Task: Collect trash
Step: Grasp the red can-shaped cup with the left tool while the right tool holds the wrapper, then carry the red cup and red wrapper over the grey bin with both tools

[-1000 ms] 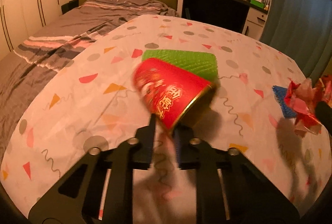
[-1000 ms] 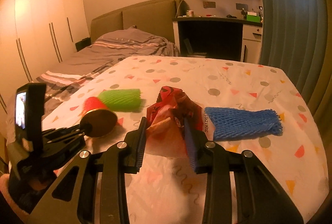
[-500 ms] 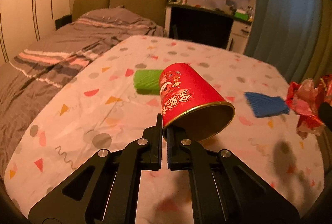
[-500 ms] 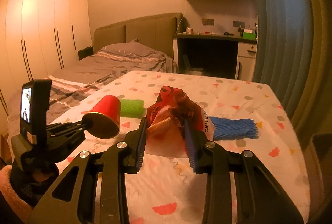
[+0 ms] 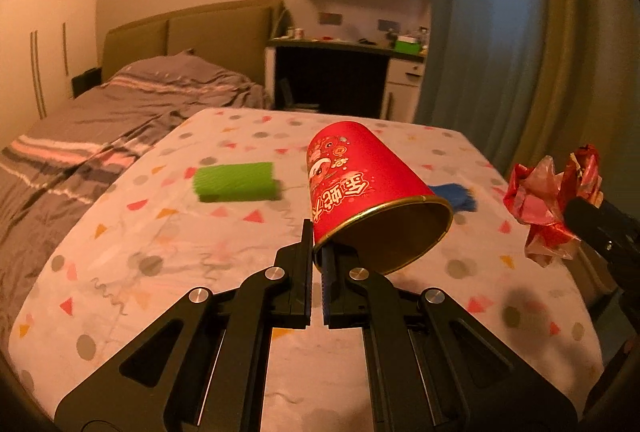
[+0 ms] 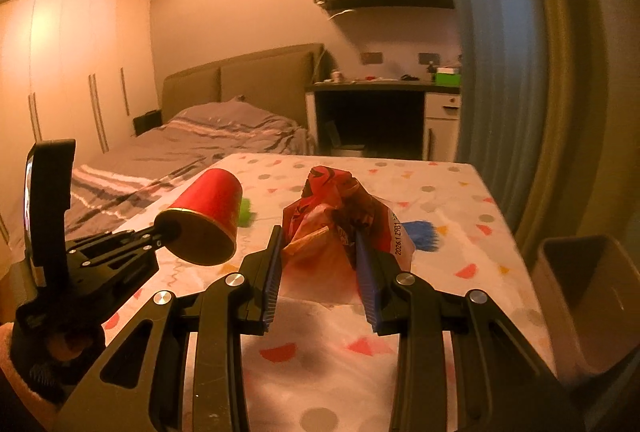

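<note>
Left gripper (image 5: 318, 264) clamped on rim of red paper cup (image 5: 360, 188), held tilted above patterned tablecloth (image 5: 200, 252), mouth toward camera; white Chinese characters on cup wall, unread. Right gripper (image 6: 320, 264) clamped on crumpled red wrapper (image 6: 340, 208), white tab printed "2026.1.29B1". Green mesh sleeve (image 5: 236, 181) and blue mesh sleeve (image 6: 420, 234) lying on cloth; bin (image 6: 592, 296) just beside table's right edge.

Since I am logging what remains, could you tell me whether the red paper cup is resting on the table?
No, the red paper cup is held clear of the table, pinched at its rim by the left tool.
</note>
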`<state>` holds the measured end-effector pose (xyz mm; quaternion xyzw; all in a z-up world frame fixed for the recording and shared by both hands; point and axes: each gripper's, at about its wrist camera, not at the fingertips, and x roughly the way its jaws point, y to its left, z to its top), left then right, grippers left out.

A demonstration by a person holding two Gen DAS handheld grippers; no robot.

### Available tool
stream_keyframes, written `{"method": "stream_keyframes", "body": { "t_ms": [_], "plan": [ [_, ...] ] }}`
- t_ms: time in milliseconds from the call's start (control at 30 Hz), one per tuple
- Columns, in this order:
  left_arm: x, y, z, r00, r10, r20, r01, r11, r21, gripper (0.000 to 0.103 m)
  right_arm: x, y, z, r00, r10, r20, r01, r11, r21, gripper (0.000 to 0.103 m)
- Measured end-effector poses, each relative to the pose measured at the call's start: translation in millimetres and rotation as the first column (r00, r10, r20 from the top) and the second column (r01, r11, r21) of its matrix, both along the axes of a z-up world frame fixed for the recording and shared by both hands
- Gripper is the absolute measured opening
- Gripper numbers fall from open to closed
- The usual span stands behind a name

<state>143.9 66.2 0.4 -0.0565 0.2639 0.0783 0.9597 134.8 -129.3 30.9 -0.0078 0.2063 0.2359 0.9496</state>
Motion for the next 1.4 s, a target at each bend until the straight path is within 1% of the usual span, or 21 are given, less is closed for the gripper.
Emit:
{"method": "stream_keyframes", "body": {
  "t_ms": [267, 467, 833, 1100, 1300, 1400],
  "plan": [
    [0, -47, 4, 0.996, -0.083, 0.012, 0.083, 0.997, 0.008, 0.003, -9, -44, 1, 0.997, -0.081, -0.002, 0.081, 0.996, 0.024, 0.035],
    [6, -74, 7, 0.991, -0.132, 0.019, 0.131, 0.991, 0.019, 0.003, -10, -71, 0, 0.991, -0.132, 0.001, 0.132, 0.991, 0.034, 0.035],
    [22, -124, 6, 0.976, -0.216, 0.016, 0.215, 0.976, 0.043, 0.002, -12, -124, -7, 0.972, -0.236, -0.001, 0.235, 0.97, 0.06, 0.035],
    [34, -168, 5, 0.958, -0.286, 0.015, 0.285, 0.957, 0.058, 0.003, -15, -161, -14, 0.95, -0.312, -0.005, 0.311, 0.947, 0.077, 0.035],
    [44, -202, 4, 0.938, -0.347, 0.013, 0.346, 0.936, 0.067, 0.003, -12, -191, -20, 0.93, -0.369, -0.01, 0.368, 0.926, 0.085, 0.035],
    [51, -219, 3, 0.925, -0.381, 0.017, 0.379, 0.924, 0.058, 0.003, -10, -203, -21, 0.917, -0.398, -0.007, 0.398, 0.914, 0.083, 0.035]
  ]
}}
